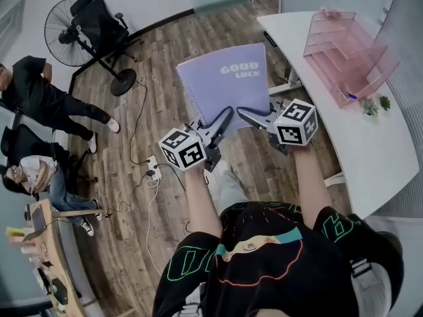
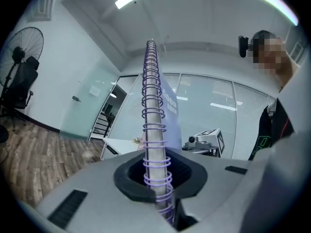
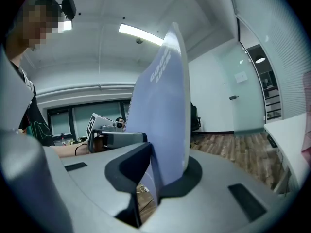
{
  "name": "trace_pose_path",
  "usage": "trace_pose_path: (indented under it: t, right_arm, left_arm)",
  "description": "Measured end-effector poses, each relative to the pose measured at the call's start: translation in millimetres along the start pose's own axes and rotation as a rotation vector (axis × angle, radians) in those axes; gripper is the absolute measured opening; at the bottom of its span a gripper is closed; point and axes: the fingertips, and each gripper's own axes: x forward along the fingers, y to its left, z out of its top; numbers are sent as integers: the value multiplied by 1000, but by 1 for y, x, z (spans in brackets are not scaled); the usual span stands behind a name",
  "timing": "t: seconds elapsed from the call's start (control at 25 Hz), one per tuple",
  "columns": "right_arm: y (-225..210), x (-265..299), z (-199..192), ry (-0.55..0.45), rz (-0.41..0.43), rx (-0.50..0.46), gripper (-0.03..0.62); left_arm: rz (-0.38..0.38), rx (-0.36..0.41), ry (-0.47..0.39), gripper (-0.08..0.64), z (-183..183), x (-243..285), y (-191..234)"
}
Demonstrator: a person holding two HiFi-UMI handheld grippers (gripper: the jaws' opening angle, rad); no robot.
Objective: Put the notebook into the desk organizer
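Observation:
A lilac spiral notebook [image 1: 228,84] with "GOOD LUCK" on its cover is held up in the air over the wooden floor, between both grippers. My left gripper [image 1: 223,119] is shut on its near left corner, at the wire spiral [image 2: 154,130]. My right gripper [image 1: 246,114] is shut on the notebook's near right edge [image 3: 163,130]. The pink see-through desk organizer [image 1: 347,51] stands on the white desk [image 1: 370,144] to the right, apart from the notebook.
A small green plant [image 1: 375,104] and a blue pen [image 1: 350,96] sit near the organizer. On the floor lie a power strip with cables [image 1: 153,170]. A fan [image 1: 66,28] and black chair [image 1: 102,22] stand far left. Two people [image 1: 39,98] are at the left.

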Motion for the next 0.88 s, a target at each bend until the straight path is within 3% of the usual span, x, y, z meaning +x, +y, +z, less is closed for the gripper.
trace_pose_path:
  t: [0.28, 0.56, 0.88]
  right_arm:
    - [-78, 78, 3, 58, -41, 37, 57]
    - [-126, 199, 37, 99, -12, 35, 57]
    - [-174, 268, 49, 154, -22, 43, 57]
  left_arm:
    - [6, -84, 0, 32, 12, 21, 109]
    - [75, -117, -27, 35, 64, -2, 231]
    - [66, -172, -54, 35, 86, 1, 315]
